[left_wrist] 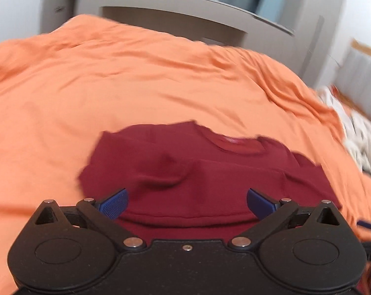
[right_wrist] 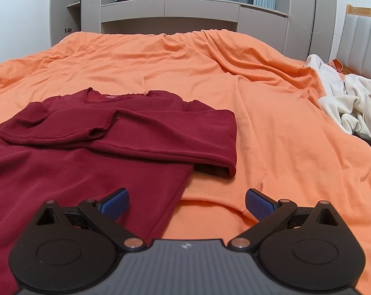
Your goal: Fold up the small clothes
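Both grippers, left gripper (left_wrist: 187,202) and right gripper (right_wrist: 186,202), gape empty over maroon top (right_wrist: 116,132) on orange bedsheet (right_wrist: 271,127)

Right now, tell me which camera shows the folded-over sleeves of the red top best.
The right wrist view: it is sharp, and both sleeves lie crossed over the chest of the red top, cuffs visible. The left wrist view is motion-blurred; the red top shows only as a dark shape with vague folds.

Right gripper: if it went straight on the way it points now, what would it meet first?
Probably the orange sheet. The right gripper stands open, tilted down at the bed, just past the maroon shirt, whose hem runs under its left finger. Depth is unclear, so it could brush that hem first.
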`<state>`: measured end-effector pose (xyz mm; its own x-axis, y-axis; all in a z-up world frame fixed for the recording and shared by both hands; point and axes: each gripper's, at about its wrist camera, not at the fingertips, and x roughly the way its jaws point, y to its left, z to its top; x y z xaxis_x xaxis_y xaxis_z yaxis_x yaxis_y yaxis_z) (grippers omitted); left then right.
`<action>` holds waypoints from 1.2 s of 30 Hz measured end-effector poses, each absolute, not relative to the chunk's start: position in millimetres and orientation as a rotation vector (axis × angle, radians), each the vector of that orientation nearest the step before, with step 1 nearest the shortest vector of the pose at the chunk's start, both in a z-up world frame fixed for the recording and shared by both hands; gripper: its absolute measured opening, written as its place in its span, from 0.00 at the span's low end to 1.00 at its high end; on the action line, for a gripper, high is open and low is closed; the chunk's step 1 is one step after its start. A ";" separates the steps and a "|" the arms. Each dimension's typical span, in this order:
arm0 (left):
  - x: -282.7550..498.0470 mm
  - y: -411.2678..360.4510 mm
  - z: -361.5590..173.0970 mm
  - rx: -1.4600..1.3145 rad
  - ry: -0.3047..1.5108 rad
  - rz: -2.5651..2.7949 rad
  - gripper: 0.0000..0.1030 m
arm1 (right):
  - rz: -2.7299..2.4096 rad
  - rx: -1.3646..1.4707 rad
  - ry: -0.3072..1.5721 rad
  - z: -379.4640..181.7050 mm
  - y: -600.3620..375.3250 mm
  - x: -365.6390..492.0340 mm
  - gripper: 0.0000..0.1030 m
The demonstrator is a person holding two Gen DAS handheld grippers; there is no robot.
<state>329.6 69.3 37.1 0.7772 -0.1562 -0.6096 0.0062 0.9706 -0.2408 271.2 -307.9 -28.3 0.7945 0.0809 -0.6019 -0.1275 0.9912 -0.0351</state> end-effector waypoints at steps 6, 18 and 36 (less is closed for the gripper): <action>305.2 109.1 36.3 -0.303 0.674 -0.052 0.99 | 0.156 0.011 0.666 -25.2 -303.7 245.7 1.00; 225.1 116.1 15.8 -0.227 0.705 -0.127 0.99 | 0.212 0.133 0.668 -31.9 -299.1 175.0 1.00; 123.8 92.9 14.5 -0.179 0.543 -0.081 0.99 | 0.292 -0.401 0.334 -26.3 -223.6 45.0 1.00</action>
<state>123.8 92.9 14.5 0.8536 -0.1239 -0.5060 0.0294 0.9812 -0.1906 45.0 -223.6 -26.3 0.9044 0.2097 -0.3717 -0.3399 0.8806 -0.3302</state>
